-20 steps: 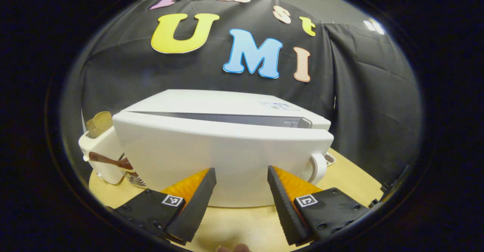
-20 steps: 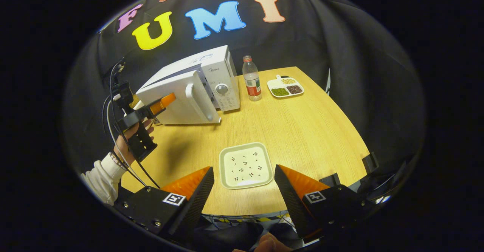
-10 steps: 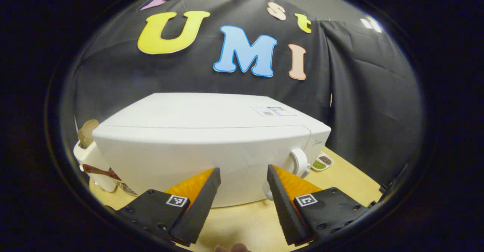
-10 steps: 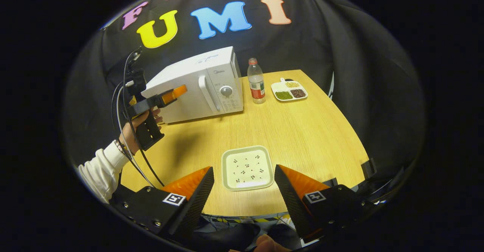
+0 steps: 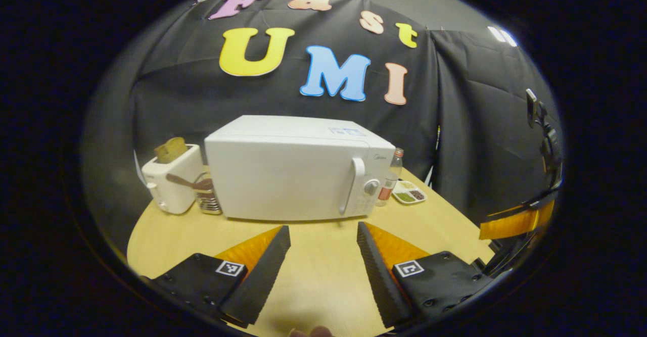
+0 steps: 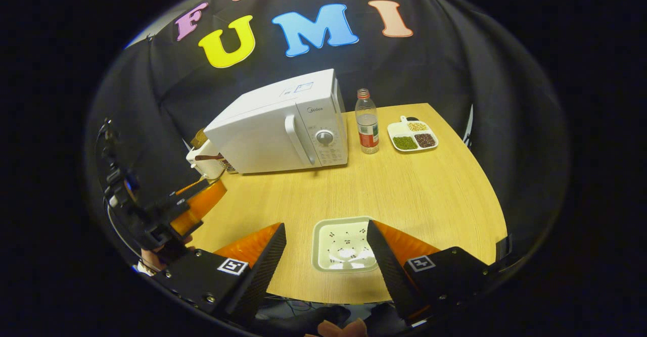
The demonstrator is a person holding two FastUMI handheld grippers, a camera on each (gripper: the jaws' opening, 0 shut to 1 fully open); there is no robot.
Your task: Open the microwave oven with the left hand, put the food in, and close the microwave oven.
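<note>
The white microwave (image 5: 283, 175) stands at the back of the table with its door shut and its handle (image 5: 354, 185) on the right side. My left gripper (image 5: 321, 228) is open and empty, held well back from the door above the table. In the right gripper view the microwave (image 6: 273, 130) is far ahead and the left gripper (image 6: 197, 203) hovers at the left edge. A square white plate (image 6: 343, 243) with small dark specks lies on the table near the front edge. My right gripper (image 6: 326, 226) is open just above it, its right finger covering the plate's right rim.
A white toaster (image 5: 172, 180) with a bread slice and a metal holder (image 5: 204, 198) stand left of the microwave. A plastic bottle (image 6: 367, 122) and a divided dish of beans (image 6: 412, 135) sit to its right. The wooden table (image 6: 429, 190) spreads between them and me.
The microwave door has swung from ajar to fully shut. My left gripper has drawn back from the door toward the table's front. The right gripper has come closer over the plate.
</note>
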